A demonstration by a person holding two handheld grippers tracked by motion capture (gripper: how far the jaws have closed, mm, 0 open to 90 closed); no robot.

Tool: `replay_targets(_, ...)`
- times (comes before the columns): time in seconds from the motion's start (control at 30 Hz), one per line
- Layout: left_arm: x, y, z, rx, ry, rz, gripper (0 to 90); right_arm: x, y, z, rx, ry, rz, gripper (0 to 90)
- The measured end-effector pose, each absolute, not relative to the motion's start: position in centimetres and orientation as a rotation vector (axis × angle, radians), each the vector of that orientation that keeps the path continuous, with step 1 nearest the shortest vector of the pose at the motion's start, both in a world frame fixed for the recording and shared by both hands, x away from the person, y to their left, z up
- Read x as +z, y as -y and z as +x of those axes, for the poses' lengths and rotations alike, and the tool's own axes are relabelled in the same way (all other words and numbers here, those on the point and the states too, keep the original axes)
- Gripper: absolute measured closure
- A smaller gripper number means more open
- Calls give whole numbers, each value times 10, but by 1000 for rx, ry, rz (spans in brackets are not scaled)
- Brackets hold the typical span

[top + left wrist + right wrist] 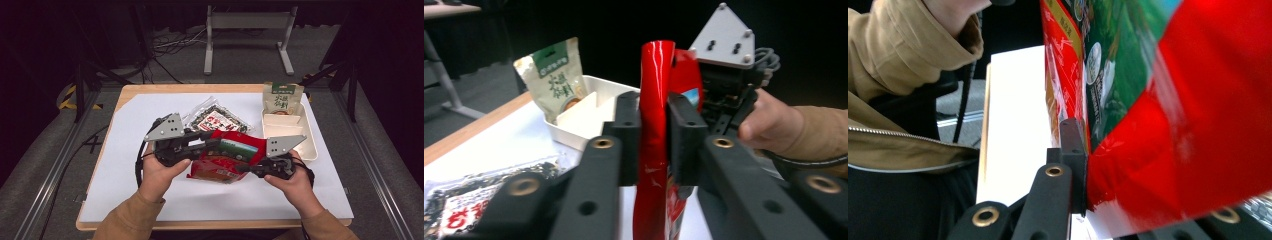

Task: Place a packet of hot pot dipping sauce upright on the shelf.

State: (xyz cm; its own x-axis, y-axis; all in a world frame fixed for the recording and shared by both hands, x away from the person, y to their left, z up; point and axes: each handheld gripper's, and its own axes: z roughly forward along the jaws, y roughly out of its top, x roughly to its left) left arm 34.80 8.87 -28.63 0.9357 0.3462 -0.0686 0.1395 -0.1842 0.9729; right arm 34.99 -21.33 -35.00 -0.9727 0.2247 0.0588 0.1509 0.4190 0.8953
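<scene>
A red snack bag (pixel 227 156) with a green picture is held above the white sheet between both grippers. My left gripper (pixel 214 143) is shut on the bag's left upper edge; in the left gripper view its jaws (pixel 655 135) pinch the upright red edge (pixel 655 90). My right gripper (pixel 243 169) is shut on the bag's lower right part. In the right gripper view one finger (pixel 1073 155) presses against the red bag (pixel 1168 130), and the bag hides the other finger.
A clear seaweed packet (pixel 217 119) lies flat behind the bag. A white divided tray (pixel 302 142) stands at the right, with a beige and green pouch (pixel 283 97) upright at its far end. The white sheet (pixel 125 165) covers the wooden table.
</scene>
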Motion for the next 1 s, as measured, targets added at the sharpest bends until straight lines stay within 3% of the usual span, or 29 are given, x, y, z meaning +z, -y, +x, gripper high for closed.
replay_targets(0.17,-285,-96,353,155,-373,1712,474,-342,222,352,1557,-2594,368,887)
replay_targets(0.3,-287,-96,354,231,-393,1780,413,-332,230,355,1493,-2599,385,887)
replay_targets(0.6,-289,-108,362,251,-440,1806,339,-312,246,359,1413,-2586,412,887)
replay_targets(1.0,-293,-121,372,291,-509,1815,307,-280,270,370,1343,-2521,469,887)
